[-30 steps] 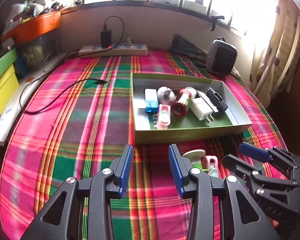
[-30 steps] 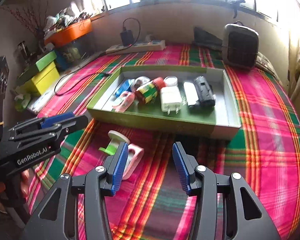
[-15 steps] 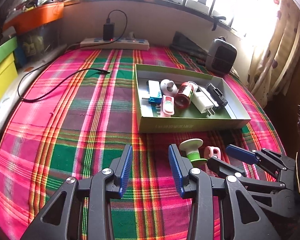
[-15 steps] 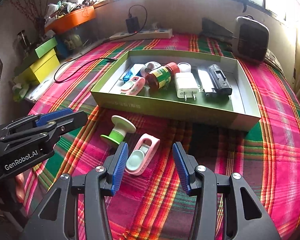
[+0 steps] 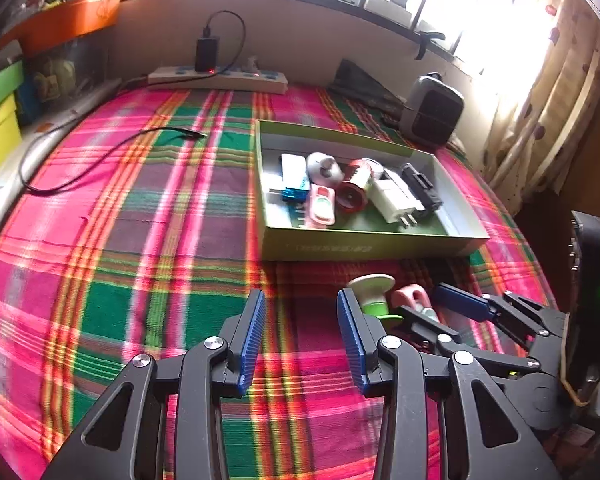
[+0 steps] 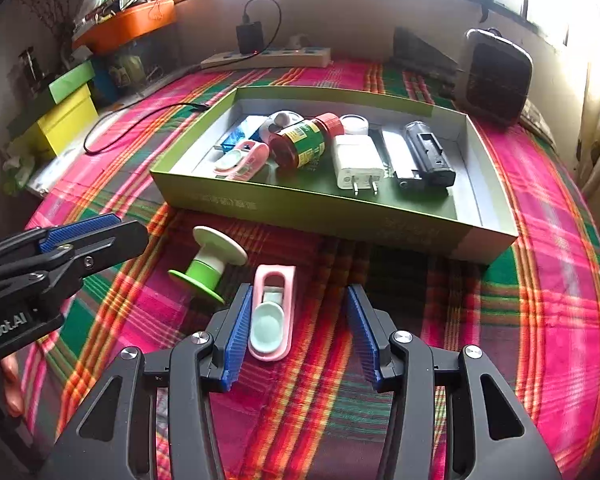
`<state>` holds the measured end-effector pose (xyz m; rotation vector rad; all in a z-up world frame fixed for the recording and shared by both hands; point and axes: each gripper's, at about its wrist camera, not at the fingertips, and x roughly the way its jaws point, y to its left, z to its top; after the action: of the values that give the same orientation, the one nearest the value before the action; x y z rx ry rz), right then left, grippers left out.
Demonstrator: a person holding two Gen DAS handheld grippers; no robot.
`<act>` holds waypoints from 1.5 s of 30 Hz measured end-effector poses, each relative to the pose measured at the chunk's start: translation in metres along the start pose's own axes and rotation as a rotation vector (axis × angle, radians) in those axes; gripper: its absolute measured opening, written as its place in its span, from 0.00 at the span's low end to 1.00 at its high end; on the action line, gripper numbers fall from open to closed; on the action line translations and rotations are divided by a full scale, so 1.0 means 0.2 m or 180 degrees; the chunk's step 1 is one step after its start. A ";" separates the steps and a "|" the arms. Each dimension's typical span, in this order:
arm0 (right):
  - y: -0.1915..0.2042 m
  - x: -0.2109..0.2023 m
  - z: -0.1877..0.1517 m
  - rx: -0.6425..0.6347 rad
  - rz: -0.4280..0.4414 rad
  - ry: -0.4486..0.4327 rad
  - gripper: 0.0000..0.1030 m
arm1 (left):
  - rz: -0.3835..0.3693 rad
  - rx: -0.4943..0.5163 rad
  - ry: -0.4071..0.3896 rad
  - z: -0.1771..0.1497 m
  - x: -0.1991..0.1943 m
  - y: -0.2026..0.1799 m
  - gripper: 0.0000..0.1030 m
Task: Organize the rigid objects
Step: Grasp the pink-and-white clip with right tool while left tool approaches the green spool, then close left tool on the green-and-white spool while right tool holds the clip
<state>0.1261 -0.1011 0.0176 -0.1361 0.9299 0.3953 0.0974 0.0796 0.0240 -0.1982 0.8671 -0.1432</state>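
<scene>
A green box lid (image 6: pixel 308 208) (image 5: pixel 364 244) on the plaid cloth holds a red-capped bottle (image 6: pixel 300 142), a white charger (image 6: pixel 358 162), a black device (image 6: pixel 430 152), a pink holder (image 6: pixel 242 158) and other small items. In front of it lie a green-and-white spool (image 6: pixel 210 262) (image 5: pixel 374 292) and a pink oblong holder (image 6: pixel 272 316) (image 5: pixel 412 298). My right gripper (image 6: pixel 298 334) is open, its left finger beside the pink holder. My left gripper (image 5: pixel 300 338) is open and empty over the cloth, left of the spool.
A power strip (image 5: pixel 218 78) with a plugged charger lies at the back wall. A black cable (image 5: pixel 100 160) runs over the cloth. A grey heater (image 5: pixel 432 110) stands at the back right. Yellow and green boxes (image 6: pixel 66 114) stand at the left.
Both grippers have pulled back and lifted a little. The right gripper has come closer over the pink holder, which now lies by its left finger. Both stay open.
</scene>
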 end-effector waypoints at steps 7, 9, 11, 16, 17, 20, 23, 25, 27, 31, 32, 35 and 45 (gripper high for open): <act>-0.02 -0.01 -0.02 -0.0086 -0.0093 -0.0010 0.46 | -0.0114 0.0013 0.0030 0.00 0.01 -0.04 0.43; -0.03 -0.01 -0.02 -0.0082 -0.0112 -0.0024 0.46 | -0.0121 0.0037 0.0051 0.00 0.02 -0.05 0.43; -0.05 -0.02 -0.02 -0.0063 -0.0098 -0.0031 0.40 | -0.0100 0.0080 0.0073 0.00 0.03 -0.07 0.43; -0.06 -0.03 -0.03 -0.0083 -0.0068 -0.0046 0.27 | -0.0116 0.0154 0.0107 -0.01 0.04 -0.13 0.43; -0.07 -0.03 -0.03 -0.0086 -0.0073 -0.0050 0.22 | -0.0120 0.0168 0.0112 -0.01 0.04 -0.14 0.43; -0.09 -0.03 -0.04 -0.0079 -0.0091 -0.0059 0.18 | -0.0115 0.0195 0.0125 -0.01 0.04 -0.17 0.43; -0.13 -0.04 -0.05 -0.0052 -0.0101 -0.0068 0.18 | -0.0110 0.0232 0.0141 0.00 0.05 -0.20 0.43; -0.15 -0.05 -0.05 -0.0035 -0.0107 -0.0077 0.18 | -0.0109 0.0265 0.0151 0.00 0.07 -0.23 0.43; -0.17 -0.06 -0.06 -0.0016 -0.0103 -0.0084 0.18 | -0.0133 0.0285 0.0178 0.00 0.08 -0.26 0.43; -0.21 -0.08 -0.07 0.0020 -0.0099 -0.0107 0.18 | -0.0111 0.0348 0.0218 0.00 0.11 -0.31 0.43; -0.22 -0.08 -0.07 0.0030 -0.0095 -0.0115 0.18 | -0.0098 0.0356 0.0224 0.00 0.12 -0.32 0.43; -0.24 -0.09 -0.07 0.0049 -0.0085 -0.0128 0.18 | -0.0033 0.0400 0.0244 0.00 0.14 -0.34 0.43; -0.25 -0.09 -0.07 0.0041 -0.0031 -0.0116 0.18 | 0.0208 0.0446 0.0277 -0.01 0.19 -0.35 0.43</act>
<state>0.1264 -0.1562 0.0202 -0.1212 0.8953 0.3818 0.1179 0.0038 0.0105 -0.0326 0.9452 -0.1519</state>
